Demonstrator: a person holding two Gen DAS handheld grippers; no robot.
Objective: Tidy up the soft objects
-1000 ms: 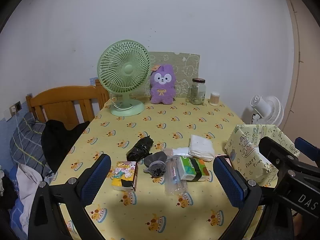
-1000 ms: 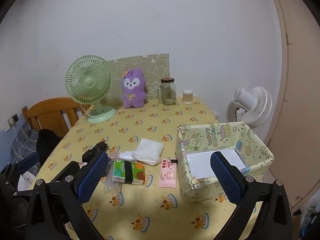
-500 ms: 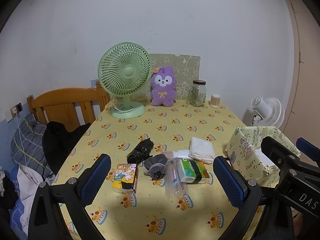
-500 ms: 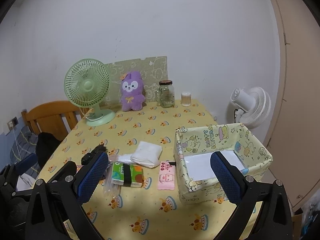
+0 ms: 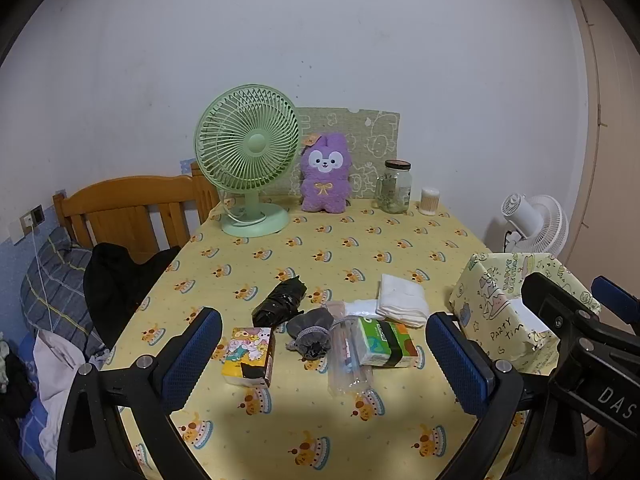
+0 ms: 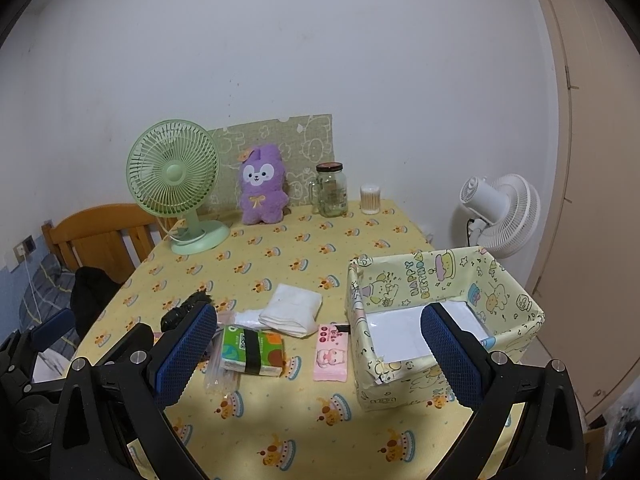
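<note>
The folded white cloth (image 6: 291,312) is lying on the desk (image 6: 280,256) at frame centre, long axis slanting, nearer the right gripper (image 6: 320,350); both grippers' fingers are gaping wide, holding nothing, the left gripper (image 5: 324,358) hovering likewise.

Folded white cloth (image 6: 294,309) lying flat mid-worktop; grey pouch (image 5: 311,332) slumped left of green tissue pack (image 6: 252,350); pink tissue pack (image 6: 331,353) flat beside open patterned box (image 6: 448,268) at right.

Blue-padded left tongs (image 5: 323,354) gape above a yellow cake-print desk (image 5: 360,240) — folded white cloth (image 5: 401,300), grey drawstring pouch (image 5: 312,332) and green tissue pack (image 5: 384,343) clustered between them; a purple plush rabbit (image 5: 325,179) sits upright beyond.
</note>
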